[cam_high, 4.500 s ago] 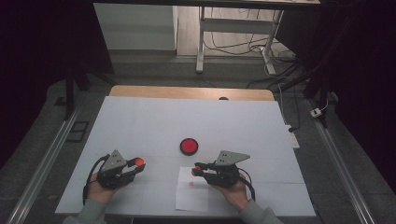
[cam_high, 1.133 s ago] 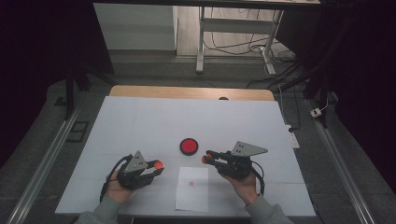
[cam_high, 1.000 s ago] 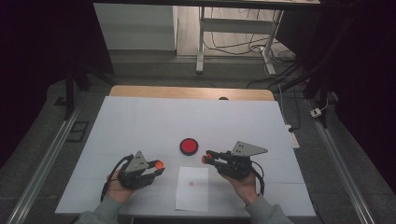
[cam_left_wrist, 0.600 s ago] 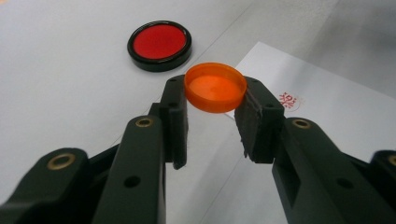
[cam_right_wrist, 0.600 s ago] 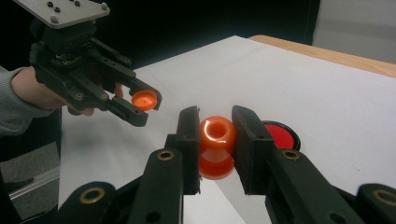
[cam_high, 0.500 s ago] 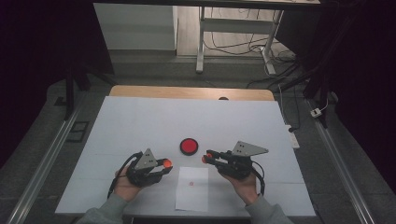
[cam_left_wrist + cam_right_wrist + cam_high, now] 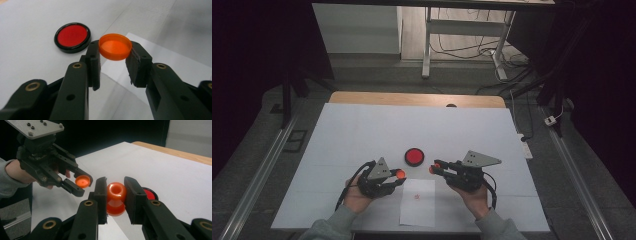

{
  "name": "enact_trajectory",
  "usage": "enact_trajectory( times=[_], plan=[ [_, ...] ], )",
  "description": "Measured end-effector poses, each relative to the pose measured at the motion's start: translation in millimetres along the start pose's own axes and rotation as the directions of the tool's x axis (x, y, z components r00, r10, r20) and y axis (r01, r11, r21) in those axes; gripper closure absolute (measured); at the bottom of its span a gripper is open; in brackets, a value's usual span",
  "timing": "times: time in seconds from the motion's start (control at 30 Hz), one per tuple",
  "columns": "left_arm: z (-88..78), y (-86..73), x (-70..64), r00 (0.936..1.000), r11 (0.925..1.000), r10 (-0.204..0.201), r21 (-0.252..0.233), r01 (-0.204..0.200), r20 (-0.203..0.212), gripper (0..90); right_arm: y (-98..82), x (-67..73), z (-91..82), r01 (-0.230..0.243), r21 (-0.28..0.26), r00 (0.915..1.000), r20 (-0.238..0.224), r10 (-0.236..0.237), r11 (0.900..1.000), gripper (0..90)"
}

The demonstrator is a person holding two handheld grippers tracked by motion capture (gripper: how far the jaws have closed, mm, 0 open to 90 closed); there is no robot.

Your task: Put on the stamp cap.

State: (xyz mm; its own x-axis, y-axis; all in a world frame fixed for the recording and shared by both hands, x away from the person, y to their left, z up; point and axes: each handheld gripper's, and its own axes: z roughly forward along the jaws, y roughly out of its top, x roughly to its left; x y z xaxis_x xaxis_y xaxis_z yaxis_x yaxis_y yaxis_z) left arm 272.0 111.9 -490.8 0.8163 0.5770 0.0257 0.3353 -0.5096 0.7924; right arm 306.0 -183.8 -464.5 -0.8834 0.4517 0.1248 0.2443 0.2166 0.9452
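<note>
Left tool (image 7: pixel 112 62) grips an orange cap (image 7: pixel 115 46), open side up; right tool (image 7: pixel 116 192) clamps the small orange bottle (image 7: pixel 116 198), mouth facing the cap, just beside it.

Dim, dark surroundings — sharp close-ups

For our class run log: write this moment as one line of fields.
left gripper: shut on shallow orange plastic cap | right gripper: shut on orange plastic bottle | round black-rimmed red disc: on white table
</note>
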Motion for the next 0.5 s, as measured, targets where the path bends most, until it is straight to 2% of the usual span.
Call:
enact_trajectory(
  times=[0.27,0.37,0.43,0.5],
  plan=[
    [13.9,19.0,-6.1,0.9993,0.9997,0.025,0.002,-0.025,0.027,65.0,3.1,-1.6,-5.6,-0.002,-0.019,1.0000,0.005,0.002,1.000,72.2],
    [19.3,22.3,-8.8,0.9989,0.9997,0.014,-0.020,-0.013,0.045,65.0,4.0,-1.4,-7.1,0.001,-0.024,1.0000,0.009,-0.001,1.000,72.1],
    [24.4,24.2,-12.4,0.9981,0.9993,0.036,0.002,-0.036,0.049,65.0,4.0,-1.8,-7.3,0.002,-0.025,0.9999,0.011,-0.002,1.000,72.1],
    [27.7,25.1,-14.6,0.9975,0.9993,0.036,0.001,-0.036,0.060,65.0,3.6,-1.8,-6.9,0.002,-0.022,0.9999,0.011,-0.002,1.000,72.1]
  ],
)
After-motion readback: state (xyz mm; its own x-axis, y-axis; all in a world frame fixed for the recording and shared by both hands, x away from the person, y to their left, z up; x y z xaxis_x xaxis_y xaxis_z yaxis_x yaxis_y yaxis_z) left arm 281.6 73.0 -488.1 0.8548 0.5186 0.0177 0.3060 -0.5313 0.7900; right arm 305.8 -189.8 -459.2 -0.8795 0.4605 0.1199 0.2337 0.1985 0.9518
